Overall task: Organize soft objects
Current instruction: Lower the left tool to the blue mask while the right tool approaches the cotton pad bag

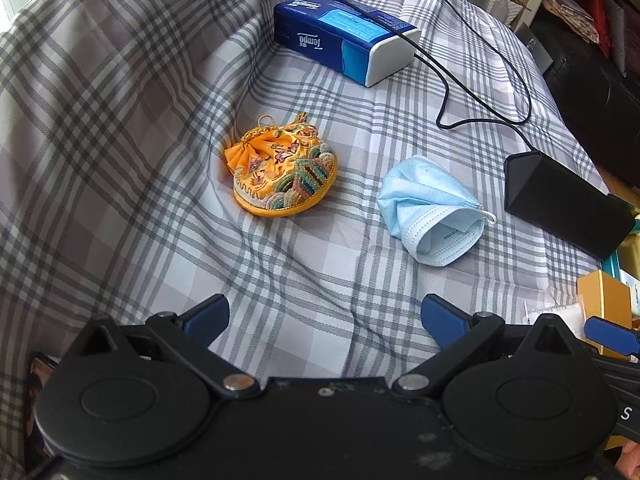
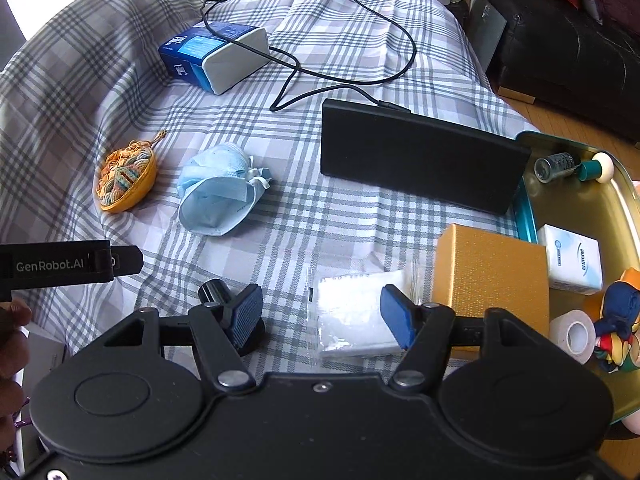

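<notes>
Both grippers hang tilted down over the checked cloth (image 1: pixel 120 128) with nothing between their blue pads. The left gripper (image 1: pixel 325 322) stands wide apart above bare cloth; the right gripper (image 2: pixel 325 318) is spread about midway, its right pad (image 2: pixel 396 322) over the near edge of a clear packet of white tissue (image 2: pixel 352 320), though whether it touches I cannot tell. A dark hand (image 2: pixel 12 344) shows at the near left edge of the right view. Just right of the packet lies a gold box (image 2: pixel 492 276), and beyond it an open tin (image 2: pixel 568 200) with a gold inside, holding a small bottle (image 2: pixel 560 167), a white carton (image 2: pixel 572 258), a roll of white tape (image 2: pixel 574 338) and a colourful soft toy (image 2: pixel 618 320). Out on the cloth, well clear of both grippers, the crumpled pale-blue face mask (image 1: pixel 430 210) lies open side near, with an embroidered orange pouch (image 1: pixel 282 170) to its left. Farther off sits a blue tissue pack (image 1: pixel 344 38), a black cable (image 1: pixel 472 80) running over it to a black slab (image 2: pixel 420 156) on the right.
</notes>
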